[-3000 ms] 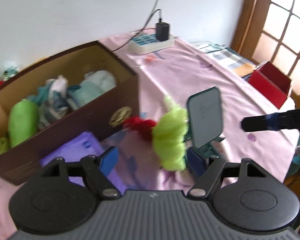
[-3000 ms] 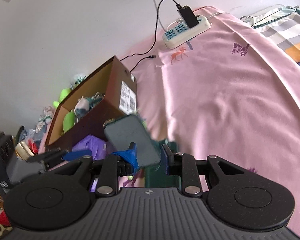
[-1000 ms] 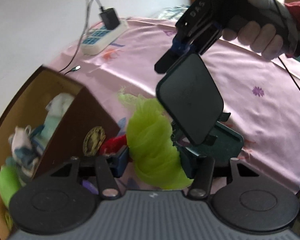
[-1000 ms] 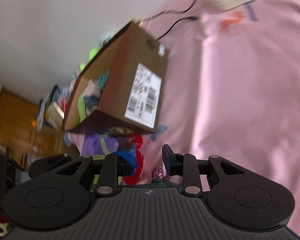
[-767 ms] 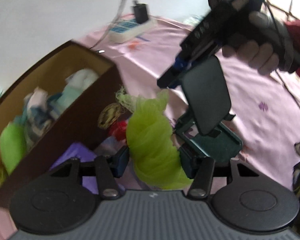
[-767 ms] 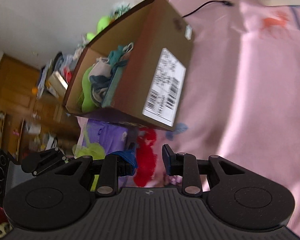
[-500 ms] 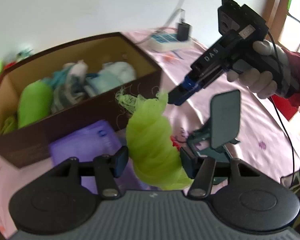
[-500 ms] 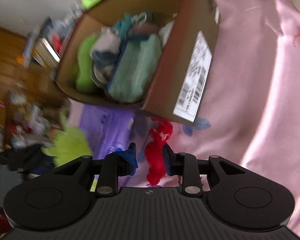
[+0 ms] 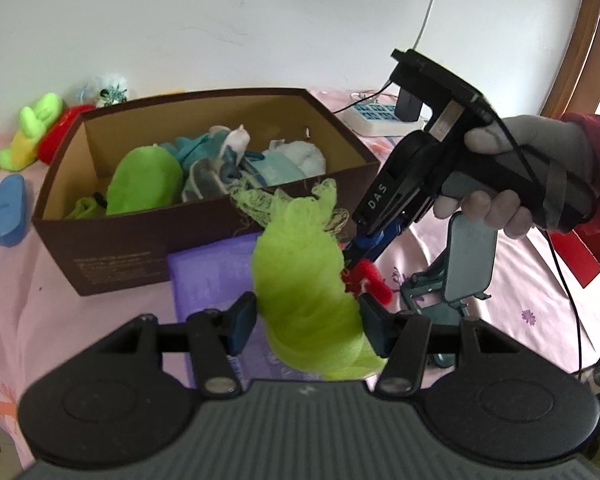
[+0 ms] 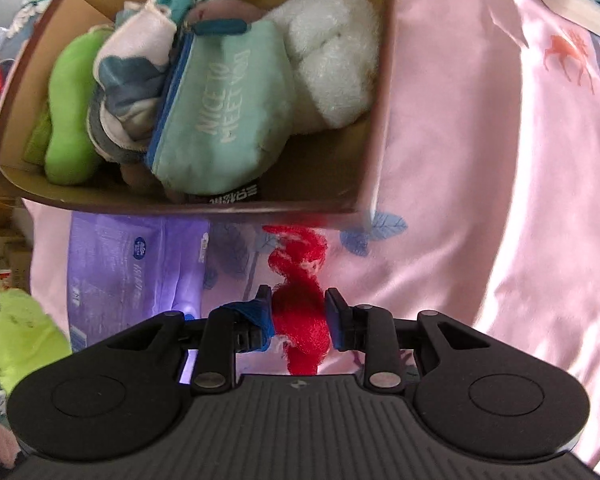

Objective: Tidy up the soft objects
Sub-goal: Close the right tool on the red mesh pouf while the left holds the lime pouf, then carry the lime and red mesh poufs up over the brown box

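**Both tongs loaded in front of the box**

Your left tongs [image 9: 306, 322] gripped the green mesh puff [image 9: 308, 284], which bulged up between the pads, in front of the cardboard box [image 9: 112, 240]. Your right tongs [image 10: 298, 314] were clamped on the red fluffy piece [image 10: 300, 300], just outside the box's near wall, beside the purple packet [image 10: 132, 268] on the pink cloth [image 10: 480, 160].

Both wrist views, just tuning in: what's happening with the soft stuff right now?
The left tool is shut on a lime green mesh puff, held up in front of the brown cardboard box. The right tool is shut on a red fuzzy piece near the box's front wall. The box already holds a teal pouch, a white plush and a green plush. Neither held item is in the box yet.
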`<state>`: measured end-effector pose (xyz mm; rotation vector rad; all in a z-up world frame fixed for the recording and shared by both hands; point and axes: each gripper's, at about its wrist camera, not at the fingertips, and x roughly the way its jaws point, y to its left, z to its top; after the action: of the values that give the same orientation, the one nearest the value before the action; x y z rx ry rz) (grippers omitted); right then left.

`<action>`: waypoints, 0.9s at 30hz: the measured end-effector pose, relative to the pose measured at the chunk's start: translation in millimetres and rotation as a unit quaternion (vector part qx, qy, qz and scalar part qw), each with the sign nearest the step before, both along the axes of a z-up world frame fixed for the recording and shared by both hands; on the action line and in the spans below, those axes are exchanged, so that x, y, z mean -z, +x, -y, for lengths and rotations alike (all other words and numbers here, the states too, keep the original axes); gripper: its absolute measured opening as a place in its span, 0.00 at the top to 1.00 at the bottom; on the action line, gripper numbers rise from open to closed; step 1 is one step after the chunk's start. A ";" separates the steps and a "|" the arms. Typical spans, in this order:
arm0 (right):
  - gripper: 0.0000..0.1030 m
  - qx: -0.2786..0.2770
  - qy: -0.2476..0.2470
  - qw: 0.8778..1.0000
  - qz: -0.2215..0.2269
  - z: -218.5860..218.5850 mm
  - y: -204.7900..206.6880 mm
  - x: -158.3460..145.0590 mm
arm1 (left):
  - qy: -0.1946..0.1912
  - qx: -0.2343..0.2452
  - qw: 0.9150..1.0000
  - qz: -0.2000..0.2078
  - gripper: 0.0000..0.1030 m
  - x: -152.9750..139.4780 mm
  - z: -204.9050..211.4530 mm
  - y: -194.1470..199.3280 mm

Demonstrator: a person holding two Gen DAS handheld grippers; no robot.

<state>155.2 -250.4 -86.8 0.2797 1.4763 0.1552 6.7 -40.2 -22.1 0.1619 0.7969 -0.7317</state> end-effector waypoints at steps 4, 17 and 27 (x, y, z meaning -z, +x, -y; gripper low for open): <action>0.87 0.016 -0.036 0.999 0.002 -24.2 -0.8 4.0 | -0.012 0.010 1.000 -0.006 0.42 1.3 -17.2 4.5; 0.87 0.063 -0.067 0.995 0.035 -44.2 -45.0 22.4 | -0.018 0.017 1.000 -0.010 0.42 2.5 -69.5 25.4; 0.91 0.072 -0.034 0.995 0.065 -51.1 -71.9 -5.3 | -0.021 0.042 0.999 -0.010 0.42 3.2 -71.3 29.7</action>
<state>83.3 -199.3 -81.5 0.3138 1.3246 0.0078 36.4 31.0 -25.4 0.1508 0.7979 -0.8290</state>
